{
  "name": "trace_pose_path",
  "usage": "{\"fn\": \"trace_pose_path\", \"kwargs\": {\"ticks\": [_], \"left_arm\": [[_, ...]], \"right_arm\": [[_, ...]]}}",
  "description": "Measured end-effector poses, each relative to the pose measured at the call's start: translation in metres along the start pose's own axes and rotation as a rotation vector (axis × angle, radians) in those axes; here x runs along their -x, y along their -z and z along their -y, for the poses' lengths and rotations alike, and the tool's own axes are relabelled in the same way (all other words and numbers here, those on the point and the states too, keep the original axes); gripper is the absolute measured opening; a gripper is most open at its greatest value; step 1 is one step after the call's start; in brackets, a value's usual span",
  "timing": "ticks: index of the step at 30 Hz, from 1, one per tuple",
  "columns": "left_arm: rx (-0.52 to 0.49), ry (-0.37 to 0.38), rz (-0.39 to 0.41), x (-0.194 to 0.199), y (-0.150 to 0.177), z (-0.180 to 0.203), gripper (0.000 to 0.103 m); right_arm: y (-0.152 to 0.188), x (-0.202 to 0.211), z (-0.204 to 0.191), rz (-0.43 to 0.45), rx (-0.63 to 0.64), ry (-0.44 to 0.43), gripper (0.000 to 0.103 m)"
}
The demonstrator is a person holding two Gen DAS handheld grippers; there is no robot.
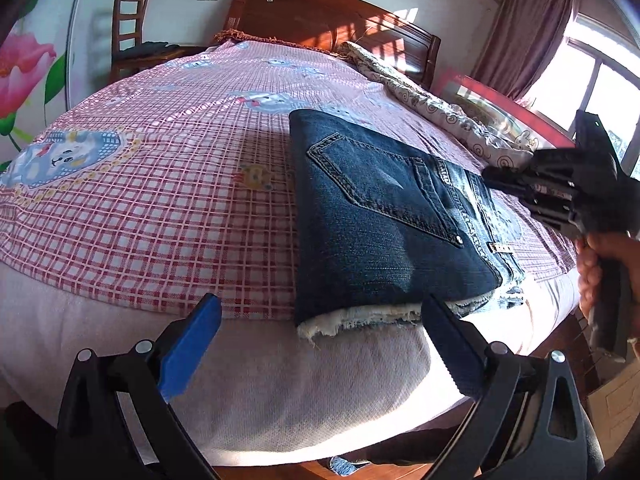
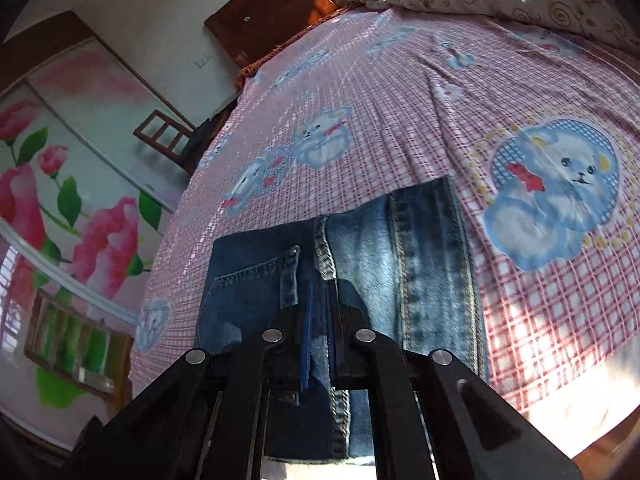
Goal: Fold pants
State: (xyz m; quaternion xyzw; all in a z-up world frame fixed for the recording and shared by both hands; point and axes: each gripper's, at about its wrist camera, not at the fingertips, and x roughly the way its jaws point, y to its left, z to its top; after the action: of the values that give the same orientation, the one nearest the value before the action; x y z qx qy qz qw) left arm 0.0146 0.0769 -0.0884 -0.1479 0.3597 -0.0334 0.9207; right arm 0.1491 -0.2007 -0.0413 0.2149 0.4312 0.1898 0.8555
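Pants (image 1: 384, 216), dark denim and folded into a block, lie on the bed's checked sheet (image 1: 168, 200) near its front edge. The left gripper (image 1: 320, 344) hovers before them with fingers released, the right gripper (image 2: 318, 344) above them with fingers clenched on nothing. A crumpled quilt (image 1: 440, 108) lies beyond to the right; no writing is legible.

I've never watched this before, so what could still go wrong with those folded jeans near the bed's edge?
The folded jeans lie with their frayed hem at the bed edge; a nudge might slide them off. The open left gripper sits close to that hem and could snag it. The shut right gripper hovers over the fold and could drag it open.
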Motion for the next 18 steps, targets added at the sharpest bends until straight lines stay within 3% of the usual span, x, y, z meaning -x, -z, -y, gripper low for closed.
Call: {"fn": "trace_pose_path", "kwargs": {"ticks": [4, 6, 8, 12, 18], "left_arm": [[0.002, -0.064, -0.034, -0.002, 0.003, -0.007, 0.1], [0.037, -0.088, -0.061, -0.004, 0.003, -0.014, 0.1], [0.055, -0.11, -0.087, -0.006, 0.003, -0.018, 0.101], [0.036, -0.148, -0.114, -0.008, 0.004, -0.016, 0.101], [0.023, -0.171, -0.12, -0.013, 0.004, -0.014, 0.101]], "right_arm": [[-0.02, -0.049, -0.016, -0.041, 0.026, 0.044, 0.004], [-0.018, -0.081, -0.003, -0.117, -0.012, 0.087, 0.004], [-0.014, -0.091, 0.011, -0.114, -0.062, 0.079, 0.0], [-0.01, -0.078, -0.003, -0.143, -0.009, 0.113, 0.001], [0.039, -0.015, 0.007, -0.135, -0.033, -0.046, 0.001]]}}
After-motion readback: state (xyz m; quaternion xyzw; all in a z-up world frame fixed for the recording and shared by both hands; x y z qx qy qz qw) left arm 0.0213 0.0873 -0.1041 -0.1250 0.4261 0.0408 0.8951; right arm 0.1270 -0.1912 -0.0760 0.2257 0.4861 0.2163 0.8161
